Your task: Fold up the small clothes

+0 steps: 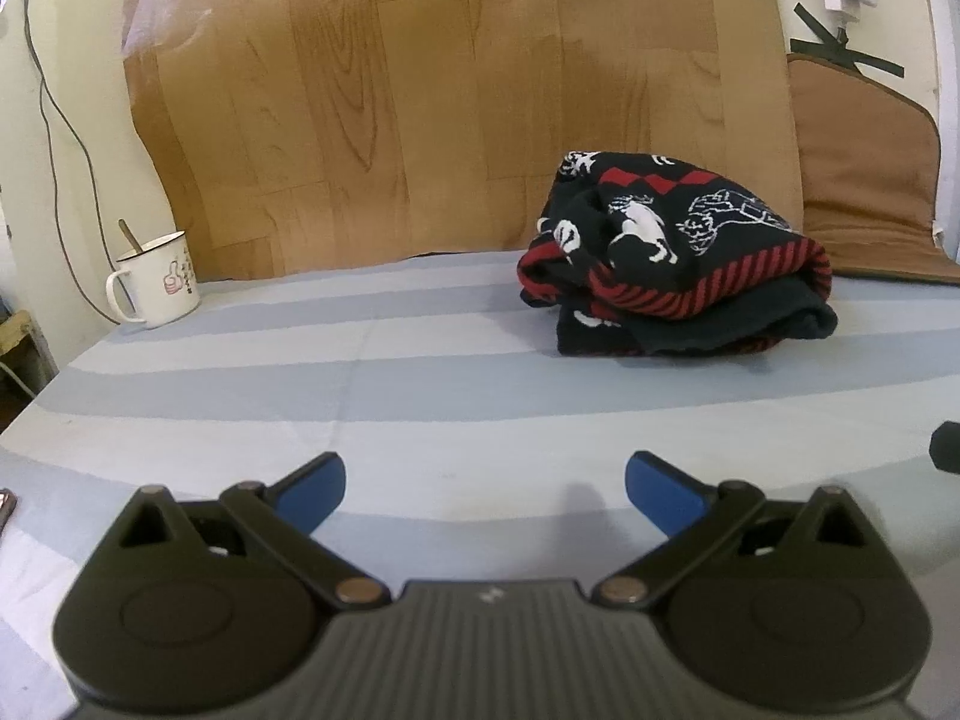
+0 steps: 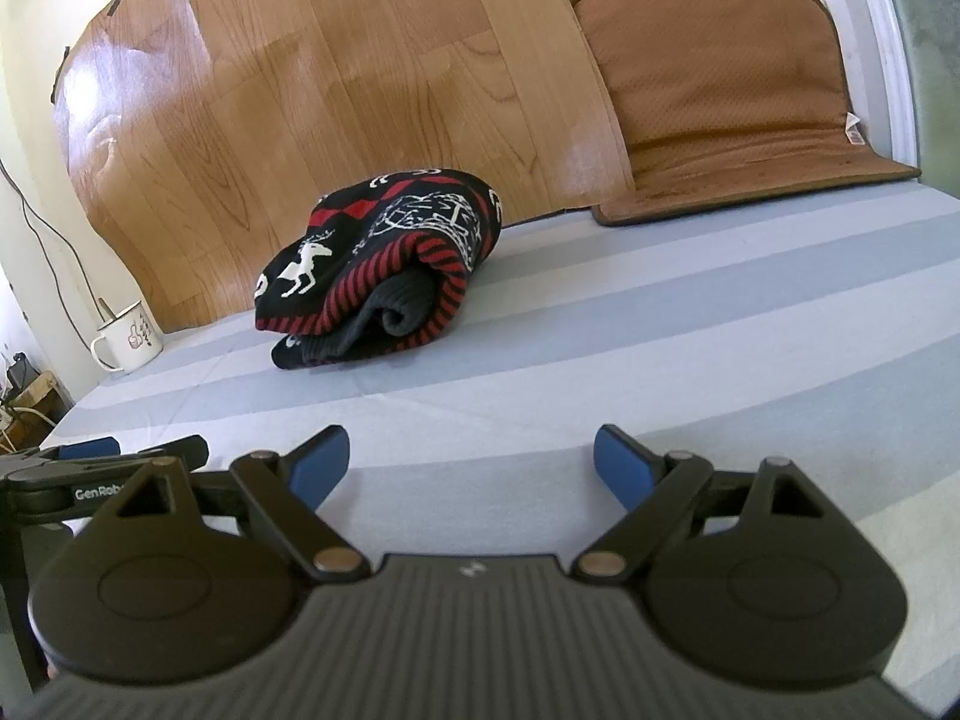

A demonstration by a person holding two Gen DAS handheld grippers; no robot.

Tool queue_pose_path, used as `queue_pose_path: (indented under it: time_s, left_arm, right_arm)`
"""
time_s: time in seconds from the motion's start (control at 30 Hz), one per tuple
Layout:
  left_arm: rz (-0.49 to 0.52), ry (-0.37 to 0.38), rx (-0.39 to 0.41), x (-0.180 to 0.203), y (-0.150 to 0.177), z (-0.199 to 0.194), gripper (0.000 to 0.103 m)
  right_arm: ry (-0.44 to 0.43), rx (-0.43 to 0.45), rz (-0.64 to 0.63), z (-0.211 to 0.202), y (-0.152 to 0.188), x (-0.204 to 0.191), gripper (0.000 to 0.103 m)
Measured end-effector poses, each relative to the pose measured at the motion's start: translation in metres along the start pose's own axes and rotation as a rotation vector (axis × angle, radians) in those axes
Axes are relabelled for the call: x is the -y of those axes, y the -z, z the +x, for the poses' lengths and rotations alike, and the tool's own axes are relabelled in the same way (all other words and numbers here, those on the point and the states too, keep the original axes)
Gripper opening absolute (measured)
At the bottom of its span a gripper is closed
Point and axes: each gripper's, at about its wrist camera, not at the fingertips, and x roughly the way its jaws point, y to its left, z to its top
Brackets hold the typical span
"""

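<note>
Your left tongs and right tongs are both released, holding nothing, low over the striped bed sheet. The black-red sweater lies bundled far ahead, well apart from them. A white mug stands far left.

We look low across the striped bedsheet from each gripper's wrist, both cameras facing the wood-grain board at the far edge. From the left wrist the bundled sweater sits ahead to the right; from the right wrist it sits ahead to the left, at middle distance. Both views share the sweater, the mug and the brown cushion, and the right view catches the left gripper just beside it.
</note>
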Motion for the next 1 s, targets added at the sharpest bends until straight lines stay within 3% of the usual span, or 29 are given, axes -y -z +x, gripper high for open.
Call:
queue_pose_path:
  time_s: [0.27, 0.57, 0.77, 1.0]
  left_arm:
    - [0.071, -0.013, 0.062, 0.011, 0.004, -0.010, 0.103]
    - [0.044, 0.003, 0.073, 0.008, 0.009, -0.021, 0.103]
    - [0.076, 0.017, 0.012, 0.011, 0.009, -0.014, 0.103]
    - [0.049, 0.022, 0.012, 0.008, 0.008, -0.014, 0.103]
  right_arm:
    - [0.020, 0.004, -0.010, -0.002, 0.004, -0.006, 0.091]
    - [0.052, 0.037, -0.022, -0.011, 0.013, -0.015, 0.091]
    - [0.054, 0.036, -0.045, -0.009, 0.014, -0.020, 0.091]
    - [0.027, 0.020, 0.005, -0.007, 0.011, -0.012, 0.091]
